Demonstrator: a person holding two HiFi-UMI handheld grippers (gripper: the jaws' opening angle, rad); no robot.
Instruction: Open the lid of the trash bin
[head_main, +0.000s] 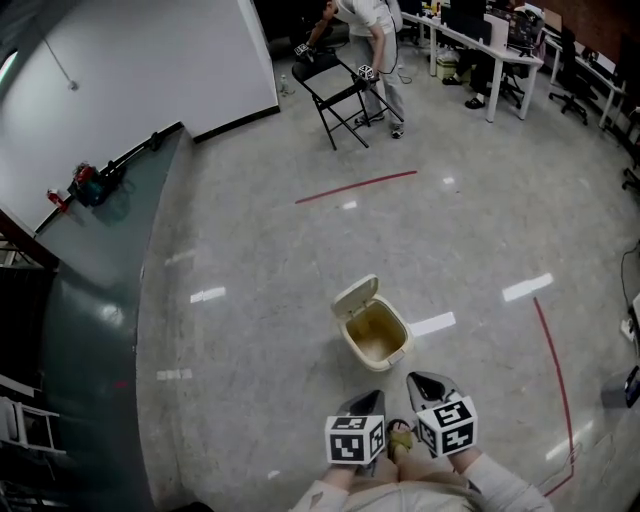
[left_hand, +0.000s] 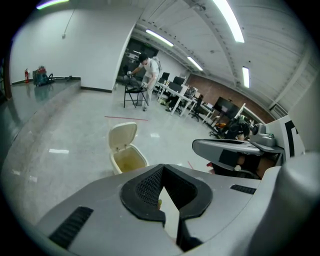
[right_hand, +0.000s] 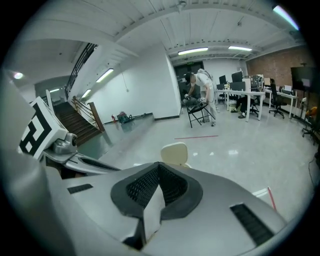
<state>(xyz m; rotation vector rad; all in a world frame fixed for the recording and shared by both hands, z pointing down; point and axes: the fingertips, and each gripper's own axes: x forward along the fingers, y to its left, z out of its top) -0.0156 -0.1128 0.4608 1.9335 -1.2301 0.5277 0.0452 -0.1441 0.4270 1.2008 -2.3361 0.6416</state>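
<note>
A small cream trash bin (head_main: 378, 338) stands on the grey floor with its lid (head_main: 355, 297) tipped up and back, so the inside shows. Both grippers hover close to my body, just short of the bin and apart from it. My left gripper (head_main: 368, 402) is shut with nothing in it, and so is my right gripper (head_main: 426, 384). In the left gripper view the bin (left_hand: 129, 161) and raised lid (left_hand: 123, 136) lie beyond the closed jaw tips (left_hand: 162, 168). The right gripper view shows only the lid (right_hand: 174, 153) above its closed tips (right_hand: 160, 165).
A black folding chair (head_main: 336, 84) and a person (head_main: 372, 28) bending over it are far ahead, with desks (head_main: 490, 45) behind. Red tape lines (head_main: 355, 187) mark the floor. A dark green ledge (head_main: 95, 300) runs along the left under a white wall.
</note>
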